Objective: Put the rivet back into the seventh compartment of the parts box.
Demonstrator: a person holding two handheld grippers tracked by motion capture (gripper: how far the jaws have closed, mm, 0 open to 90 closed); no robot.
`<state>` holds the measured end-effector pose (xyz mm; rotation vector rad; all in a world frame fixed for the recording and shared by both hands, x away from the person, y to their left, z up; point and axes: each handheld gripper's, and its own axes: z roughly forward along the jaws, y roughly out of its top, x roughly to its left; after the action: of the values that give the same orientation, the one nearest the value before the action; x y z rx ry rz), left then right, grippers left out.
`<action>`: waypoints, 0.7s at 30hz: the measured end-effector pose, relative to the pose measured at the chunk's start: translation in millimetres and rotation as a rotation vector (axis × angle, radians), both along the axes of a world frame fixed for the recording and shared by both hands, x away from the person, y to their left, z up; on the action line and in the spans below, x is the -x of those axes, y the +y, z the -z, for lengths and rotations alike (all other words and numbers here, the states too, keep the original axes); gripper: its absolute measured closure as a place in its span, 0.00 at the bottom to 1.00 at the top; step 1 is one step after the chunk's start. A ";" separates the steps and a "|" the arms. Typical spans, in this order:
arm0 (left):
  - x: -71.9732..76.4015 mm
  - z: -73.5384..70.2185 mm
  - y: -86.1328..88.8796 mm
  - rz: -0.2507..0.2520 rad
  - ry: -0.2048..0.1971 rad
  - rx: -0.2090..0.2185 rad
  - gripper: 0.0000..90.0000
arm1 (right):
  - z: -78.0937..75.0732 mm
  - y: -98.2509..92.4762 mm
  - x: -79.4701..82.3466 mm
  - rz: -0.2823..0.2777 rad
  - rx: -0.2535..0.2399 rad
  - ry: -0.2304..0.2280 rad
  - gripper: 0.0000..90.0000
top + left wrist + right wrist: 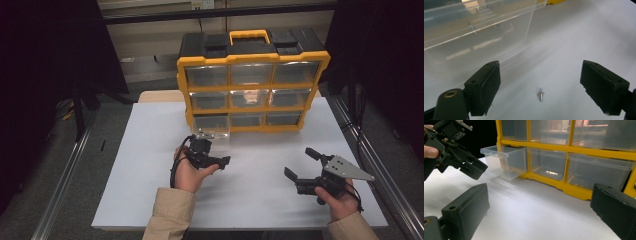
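Observation:
A tiny metal part with thin pins (pixel 540 95) lies on the white tabletop (pixel 250 195). My left gripper (pixel 540 68) hovers low over it, open, with the part on the table between the two jaws and touching neither. In the high view the left gripper (pixel 220 162) sits just in front of a clear drawer (pixel 212 132) pulled out of the bottom-left slot of a yellow and black parts organizer (pixel 252 112). My right gripper (pixel 301 164) is held at the table's right, open and empty. The right gripper view looks between its own open fingertips (pixel 539 195) at the drawer (pixel 506 162) and the left gripper (pixel 471 168).
The organizer's other clear drawers (pixel 599 170) are pushed in, and it stands at the table's far edge. Metal rails (pixel 65 175) run along both sides of the table, with dark floor beyond. White surface lies between my two hands.

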<state>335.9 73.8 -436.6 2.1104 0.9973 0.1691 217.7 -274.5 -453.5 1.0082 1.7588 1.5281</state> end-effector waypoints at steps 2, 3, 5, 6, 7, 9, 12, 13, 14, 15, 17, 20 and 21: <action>1.2 1.4 -0.3 0.001 0.004 -0.003 0.21 | -0.2 0.1 0.0 0.005 -0.007 0.001 0.02; 1.8 2.6 -0.5 0.000 -0.001 0.000 0.21 | -0.2 0.1 0.1 0.006 -0.007 0.002 0.02; 2.4 3.1 0.6 0.014 0.008 -0.008 0.24 | -0.2 0.2 0.0 0.006 -0.007 0.001 0.02; 2.6 4.4 0.4 0.012 0.003 0.002 0.26 | -0.2 0.3 0.1 0.005 -0.007 0.002 0.02; 3.1 4.3 0.7 0.012 0.004 -0.010 0.27 | -0.1 -0.1 0.1 -0.001 0.000 0.000 0.02; 3.7 6.1 1.5 0.025 0.002 -0.007 0.31 | -0.2 0.2 0.0 0.007 -0.007 0.001 0.02; 5.0 7.6 1.5 0.032 0.004 -0.010 0.39 | -0.1 0.3 -0.1 0.006 -0.006 0.001 0.02; 5.3 7.8 1.8 0.037 0.003 -0.017 0.42 | -0.1 0.4 -0.1 0.006 -0.006 0.001 0.02; 5.3 7.9 2.3 0.041 0.004 -0.028 0.43 | 0.0 0.0 -0.1 0.000 0.001 -0.001 0.02; 5.5 9.9 2.3 0.046 0.005 -0.015 0.47 | 0.0 0.1 -0.1 0.000 0.001 0.000 0.02; 6.0 11.0 2.6 0.049 0.019 -0.021 0.53 | -0.1 0.1 -0.1 0.007 -0.006 0.002 0.02; 6.5 13.4 2.0 0.054 0.027 -0.020 0.63 | -0.1 0.2 0.0 0.007 -0.006 0.002 0.02; 6.5 14.7 1.6 0.056 0.027 -0.015 0.65 | -0.1 0.3 -0.1 0.006 -0.006 0.001 0.02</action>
<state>329.4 75.4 -451.3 2.1565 0.9542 0.1206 217.8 -274.2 -453.5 1.0169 1.7514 1.5297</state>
